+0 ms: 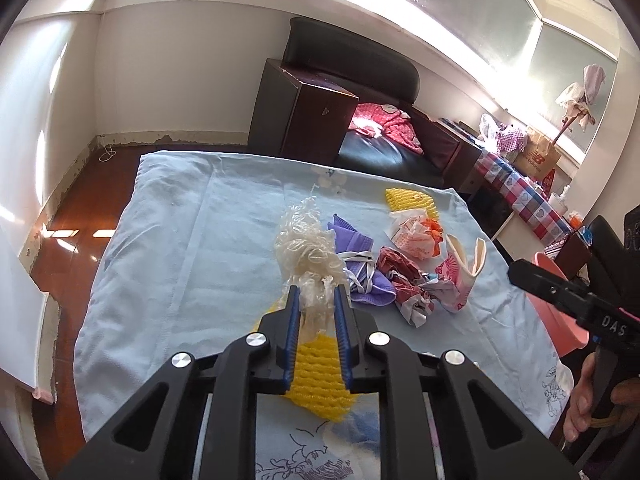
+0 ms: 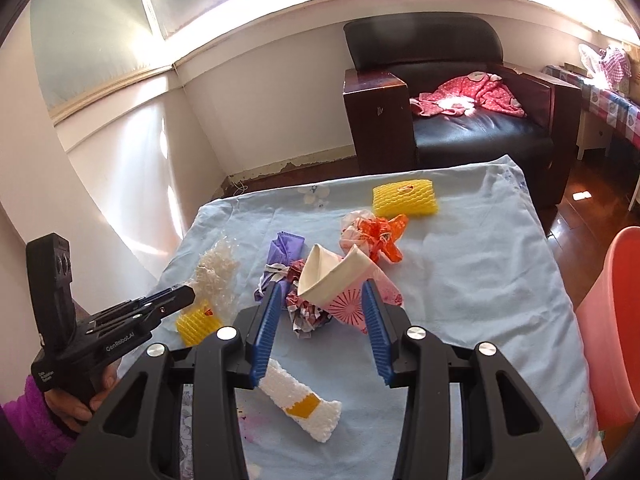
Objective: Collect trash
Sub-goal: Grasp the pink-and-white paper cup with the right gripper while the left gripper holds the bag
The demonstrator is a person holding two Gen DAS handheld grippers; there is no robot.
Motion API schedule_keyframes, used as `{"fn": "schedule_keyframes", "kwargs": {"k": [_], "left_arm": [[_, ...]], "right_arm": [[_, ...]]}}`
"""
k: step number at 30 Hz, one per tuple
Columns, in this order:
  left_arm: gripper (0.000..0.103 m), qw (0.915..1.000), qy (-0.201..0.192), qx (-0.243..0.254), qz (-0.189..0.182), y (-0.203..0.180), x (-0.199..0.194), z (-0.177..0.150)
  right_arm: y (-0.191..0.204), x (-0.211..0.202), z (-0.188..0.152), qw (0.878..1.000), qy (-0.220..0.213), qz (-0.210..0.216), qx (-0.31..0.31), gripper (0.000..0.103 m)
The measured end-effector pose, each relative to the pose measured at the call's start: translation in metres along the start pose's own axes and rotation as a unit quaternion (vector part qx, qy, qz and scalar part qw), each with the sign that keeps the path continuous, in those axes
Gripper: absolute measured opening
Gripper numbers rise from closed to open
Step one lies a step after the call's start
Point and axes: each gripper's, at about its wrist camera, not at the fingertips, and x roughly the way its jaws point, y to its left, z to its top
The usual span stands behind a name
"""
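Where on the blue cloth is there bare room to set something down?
Bare patches on the light blue cloth: the wide strip left of the clear plastic netting, and the strip between the crushed pink paper cup and the pink plastic bin. The middle is crowded.

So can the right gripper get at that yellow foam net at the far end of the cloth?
Probably not yet: the right gripper is shut on a flattened paper cup, and the far yellow foam net lies beyond the wrapper pile.

Trash (image 2: 320, 272) on bedsheet (image 2: 460, 280), armchair (image 2: 460, 120) behind
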Motion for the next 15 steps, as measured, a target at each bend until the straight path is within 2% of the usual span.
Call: {"fn": "schedule_keyframes", "kwargs": {"k": [5,6,7,15], "left_arm": [[0.016,0.9999,0.002,-0.006,-0.011,0.001,-0.004,0.004],[0.016,0.9999,0.002,-0.006,-0.012,0.001,-0.005,0.005],[0.016,0.9999,0.002,-0.006,-0.014,0.002,-0.005,0.005],[0.016,0.9996,0.011,-0.017,-0.019,0.007,-0.003,0.003]], "right_arm": [[0.010,0.017,-0.005,0.998,-0.010,-0.065,0.000,0.044],[0.013,0.019,-0.007,0.997,-0.015,-0.077,-0.003,0.052],[0.014,0.022,-0.009,0.996,-0.018,-0.082,-0.006,0.055],[0.020,0.048,-0.007,0.989,-0.004,-0.146,-0.030,0.055]]}}
